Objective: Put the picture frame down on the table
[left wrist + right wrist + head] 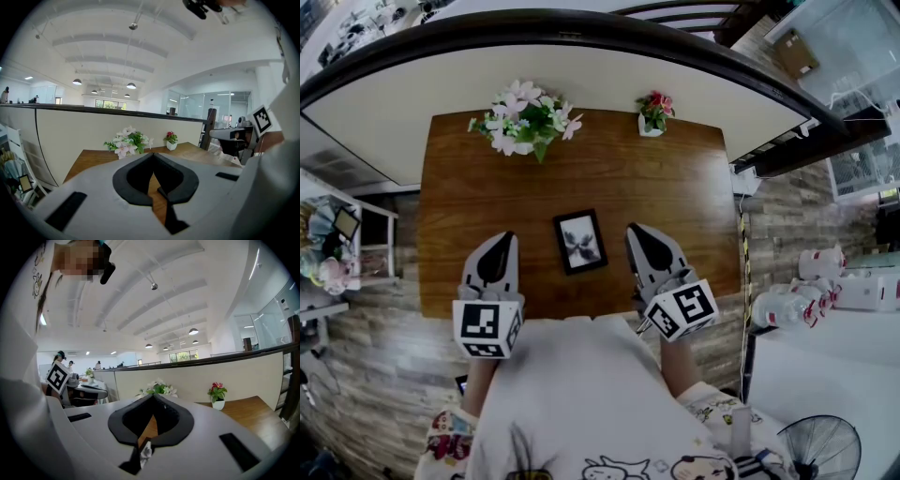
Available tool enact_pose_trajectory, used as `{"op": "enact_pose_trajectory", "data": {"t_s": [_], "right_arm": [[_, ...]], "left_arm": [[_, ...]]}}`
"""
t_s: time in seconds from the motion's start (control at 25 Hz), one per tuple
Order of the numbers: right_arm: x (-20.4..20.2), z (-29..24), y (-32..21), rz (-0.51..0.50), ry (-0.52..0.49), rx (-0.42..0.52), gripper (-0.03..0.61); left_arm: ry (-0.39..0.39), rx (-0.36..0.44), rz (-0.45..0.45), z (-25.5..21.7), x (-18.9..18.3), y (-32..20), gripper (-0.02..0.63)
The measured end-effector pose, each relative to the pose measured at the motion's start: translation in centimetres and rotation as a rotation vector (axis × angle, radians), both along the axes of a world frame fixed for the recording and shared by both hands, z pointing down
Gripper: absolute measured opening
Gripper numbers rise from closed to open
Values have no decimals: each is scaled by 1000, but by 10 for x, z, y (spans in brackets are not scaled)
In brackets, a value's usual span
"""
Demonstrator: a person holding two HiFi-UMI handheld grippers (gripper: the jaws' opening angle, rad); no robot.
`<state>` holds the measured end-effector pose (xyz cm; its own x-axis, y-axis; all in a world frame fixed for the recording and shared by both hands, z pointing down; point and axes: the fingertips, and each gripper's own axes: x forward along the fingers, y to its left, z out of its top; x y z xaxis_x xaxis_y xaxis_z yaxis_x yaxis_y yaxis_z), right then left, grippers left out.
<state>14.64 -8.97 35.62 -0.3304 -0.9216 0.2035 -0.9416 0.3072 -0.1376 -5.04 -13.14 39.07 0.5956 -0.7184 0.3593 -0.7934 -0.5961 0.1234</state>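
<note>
So from where I stood this looked pretty much wrapped up. The picture frame (580,241) sat in the middle of the counter (675,187), dead centre of the head view, between the two grippers and touching neither. Its whole face pointed up at the camera, so my guess is it was lying flat, though I couldn't rule out it leaning back on a stand.

The left gripper (499,239) was just left of the frame and the right gripper (639,234) just right of it. Both had their jaws closed tip to tip, with nothing pinched in them. All you could see through the little gap behind the tips was wood.

If it really was flat, the only thing left was pulling both grippers back without nudging it.

Looks-wise, the frame was a thin dark rectangle around a pale print with a dark floral shape. The counter was warm brown wood with visible grain. The jaws were smooth grey shells with matte black pads. At the upper edge stood a bushy white-and-pink flower bunch (525,117) and a small white pot (654,111) of red blooms.
</note>
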Motion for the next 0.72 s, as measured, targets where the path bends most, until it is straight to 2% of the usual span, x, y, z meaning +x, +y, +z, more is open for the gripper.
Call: {"op": "enact_pose_trajectory", "data": {"t_s": [0.72], "right_arm": [[3,7,5,9,10,-39,-2]], "left_arm": [[1,3,3,-1,1,4,3]]}}
